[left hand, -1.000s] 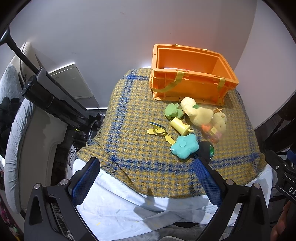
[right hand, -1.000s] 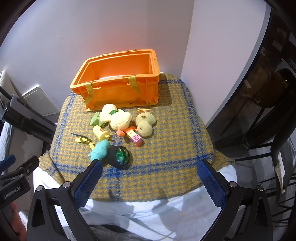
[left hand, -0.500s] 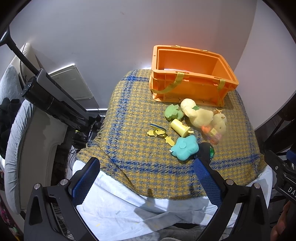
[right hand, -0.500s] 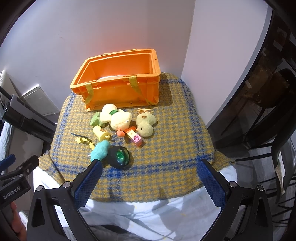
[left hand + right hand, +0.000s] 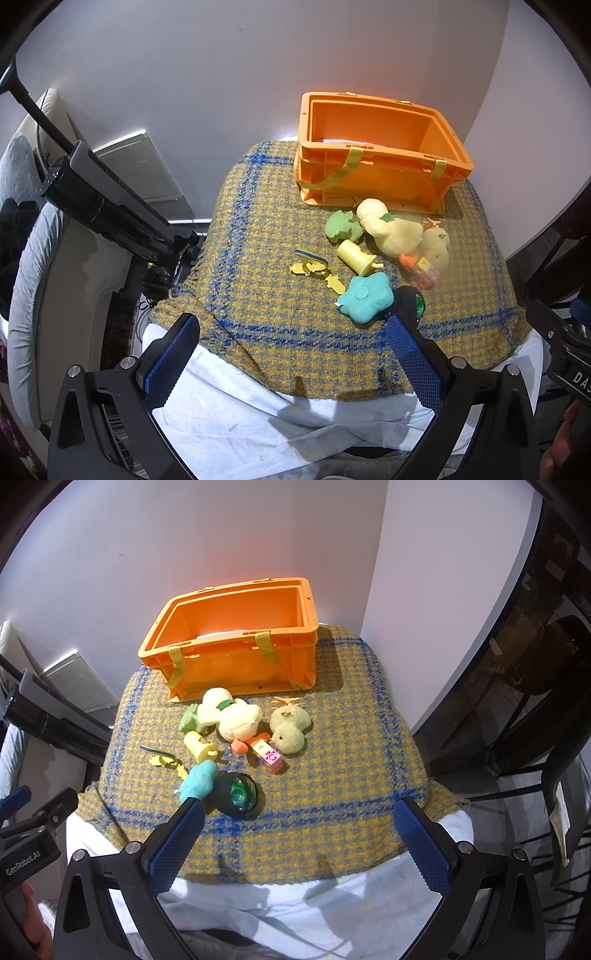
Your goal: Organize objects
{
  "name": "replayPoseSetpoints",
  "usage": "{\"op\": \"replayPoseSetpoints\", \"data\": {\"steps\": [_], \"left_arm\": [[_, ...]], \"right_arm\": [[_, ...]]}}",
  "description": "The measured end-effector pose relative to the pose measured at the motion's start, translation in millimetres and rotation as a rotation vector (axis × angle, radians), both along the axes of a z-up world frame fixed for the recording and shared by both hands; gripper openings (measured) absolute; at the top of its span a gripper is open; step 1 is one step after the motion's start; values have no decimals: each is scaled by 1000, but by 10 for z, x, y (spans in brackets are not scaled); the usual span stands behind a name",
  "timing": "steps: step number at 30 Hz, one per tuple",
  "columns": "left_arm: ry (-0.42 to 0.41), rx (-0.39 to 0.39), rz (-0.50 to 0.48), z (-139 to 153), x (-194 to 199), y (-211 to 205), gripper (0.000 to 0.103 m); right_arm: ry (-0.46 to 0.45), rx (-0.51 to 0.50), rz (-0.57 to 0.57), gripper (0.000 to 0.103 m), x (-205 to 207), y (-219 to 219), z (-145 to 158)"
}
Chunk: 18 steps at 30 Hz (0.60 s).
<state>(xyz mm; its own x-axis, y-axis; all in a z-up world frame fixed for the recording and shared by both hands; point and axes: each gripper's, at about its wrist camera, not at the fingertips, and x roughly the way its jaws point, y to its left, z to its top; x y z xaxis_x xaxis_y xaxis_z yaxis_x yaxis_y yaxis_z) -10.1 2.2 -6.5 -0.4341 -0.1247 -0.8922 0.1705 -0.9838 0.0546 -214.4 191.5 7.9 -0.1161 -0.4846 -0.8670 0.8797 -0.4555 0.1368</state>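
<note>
An orange crate stands at the back of a yellow and blue checked cloth. In front of it lie small toys: a pale yellow plush duck, a second plush chick, a green toy, a yellow cylinder, a teal star, a black and green ball, a pink block and yellow keys. My left gripper and right gripper hover open at the cloth's near edge, holding nothing.
A grey chair and black equipment stand left of the table. White sheet hangs below the cloth. A wall corner rises behind the crate. Dark furniture fills the right side. A hand shows at lower left.
Both grippers have drifted slightly; the scene sits a little lower and closer in the left wrist view. No toy has moved and both grippers stay open.
</note>
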Motion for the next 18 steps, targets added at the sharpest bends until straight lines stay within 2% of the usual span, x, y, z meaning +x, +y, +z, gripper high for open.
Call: {"op": "replayPoseSetpoints", "data": {"steps": [18], "left_arm": [[9, -21, -4, 13, -31, 51, 103]], "right_arm": [[-2, -9, 13, 102, -25, 10, -13]]}}
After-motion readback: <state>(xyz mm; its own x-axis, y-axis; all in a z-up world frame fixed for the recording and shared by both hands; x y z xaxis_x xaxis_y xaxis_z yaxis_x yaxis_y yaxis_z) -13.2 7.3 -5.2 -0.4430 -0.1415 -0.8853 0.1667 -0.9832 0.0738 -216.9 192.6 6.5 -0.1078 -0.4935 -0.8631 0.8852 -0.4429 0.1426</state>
